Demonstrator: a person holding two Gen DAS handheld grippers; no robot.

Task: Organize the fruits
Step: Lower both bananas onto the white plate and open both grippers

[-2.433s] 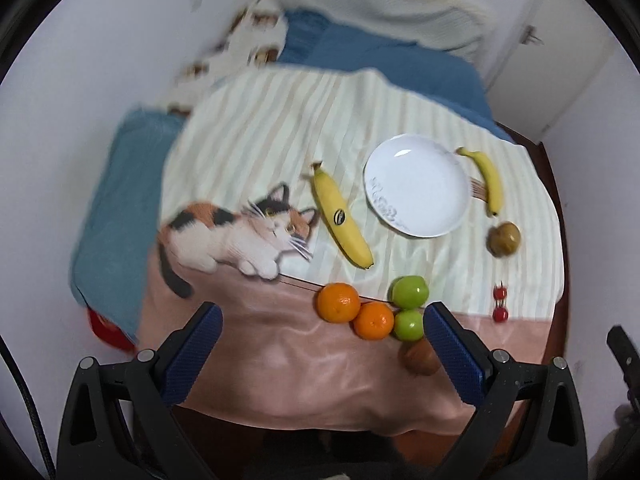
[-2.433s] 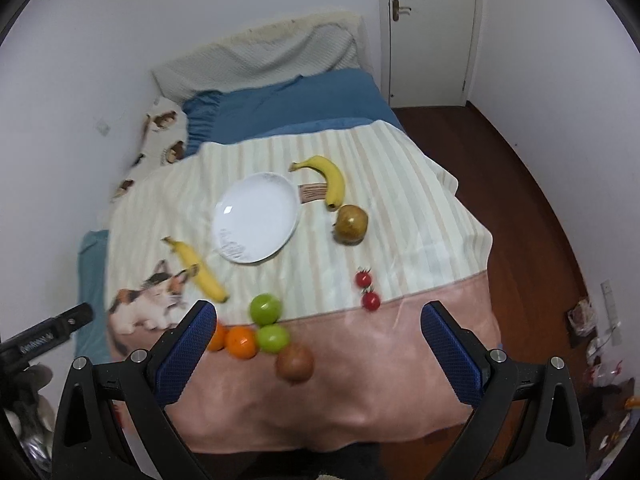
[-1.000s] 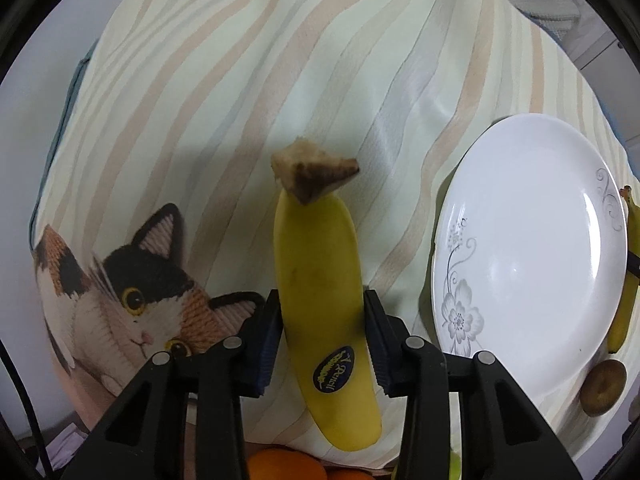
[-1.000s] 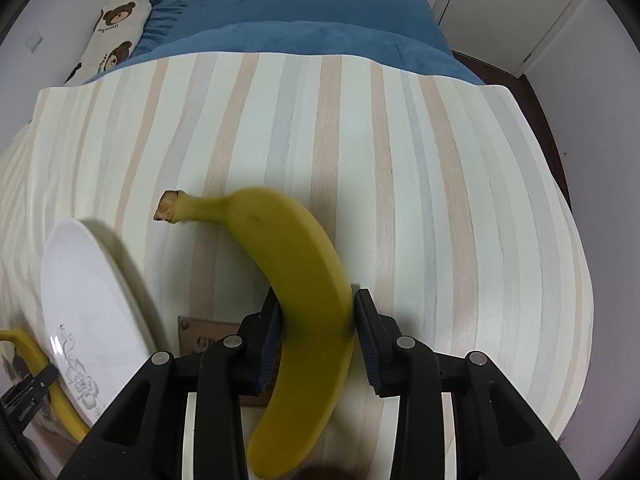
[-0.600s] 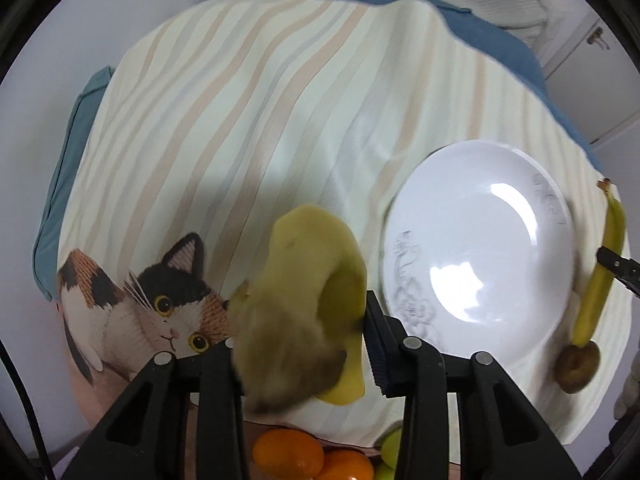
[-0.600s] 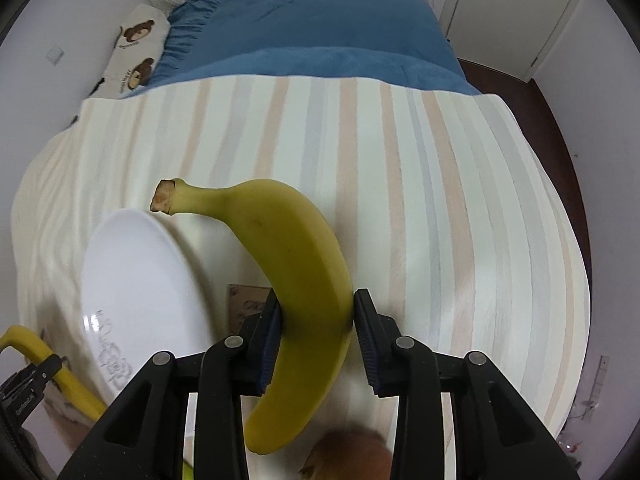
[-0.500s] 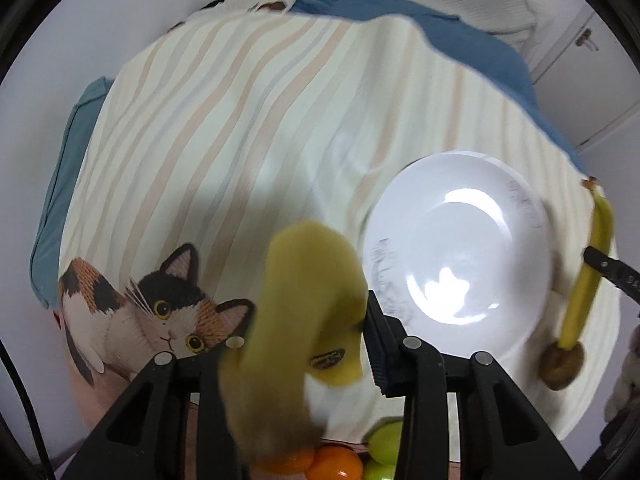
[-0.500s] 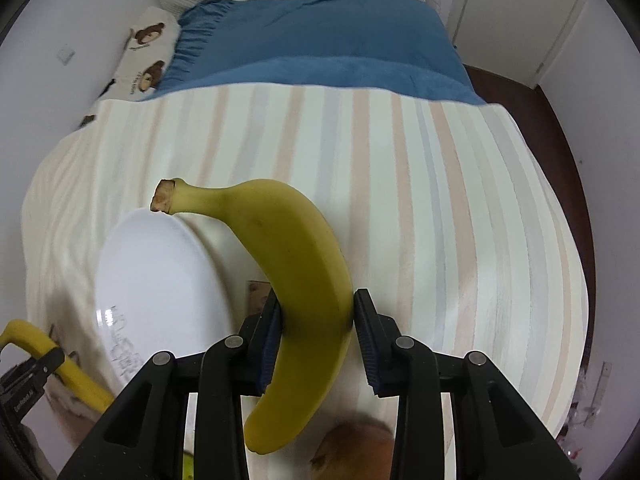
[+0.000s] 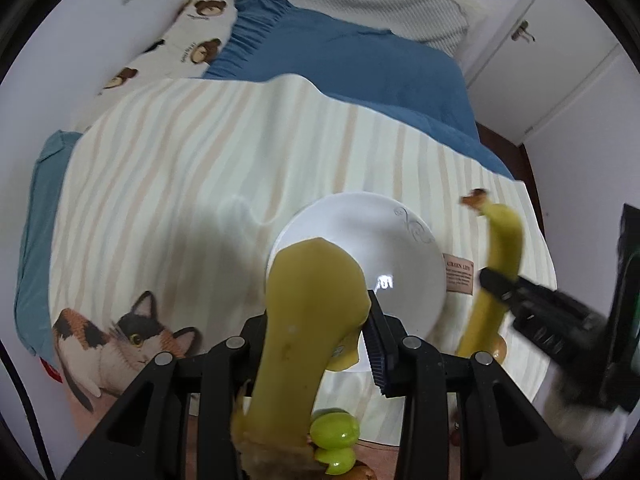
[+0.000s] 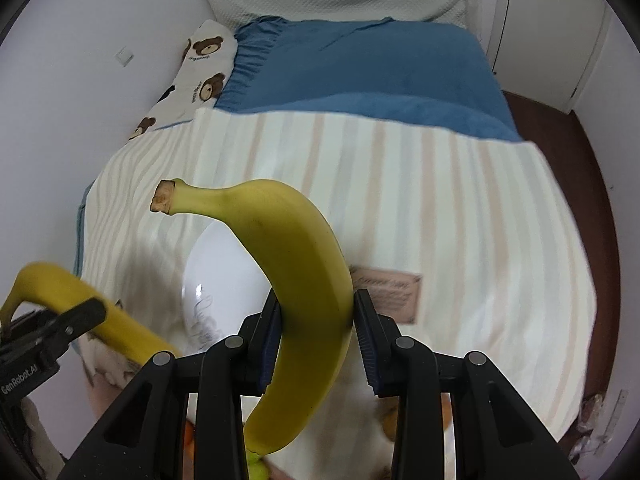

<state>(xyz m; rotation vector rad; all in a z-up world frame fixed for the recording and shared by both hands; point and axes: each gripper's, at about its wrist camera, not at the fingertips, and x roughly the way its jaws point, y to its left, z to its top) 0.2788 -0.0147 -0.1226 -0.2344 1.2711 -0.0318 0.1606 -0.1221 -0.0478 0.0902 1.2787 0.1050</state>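
My left gripper (image 9: 320, 336) is shut on a thick yellow banana (image 9: 304, 328), held in the air over the near rim of the white plate (image 9: 404, 256). In the left wrist view the other banana (image 9: 496, 264) hangs right of the plate in the right gripper's black jaws. My right gripper (image 10: 316, 332) is shut on that curved banana (image 10: 296, 280), stem up and to the left, above the plate (image 10: 220, 280). The left gripper's banana (image 10: 80, 312) shows at the lower left of the right wrist view.
Two green apples (image 9: 334, 436) lie near the blanket's front edge, part hidden by the held banana. The striped blanket (image 9: 200, 168) with a cat print (image 9: 116, 340) covers the bed; blue bedding (image 10: 360, 72) and pillows lie behind. A door (image 10: 552, 32) and wooden floor are at right.
Both grippers have risen off the blanket, each carrying its banana, and moved in over the plate. The left banana has swung so its stem end now hangs toward the camera.
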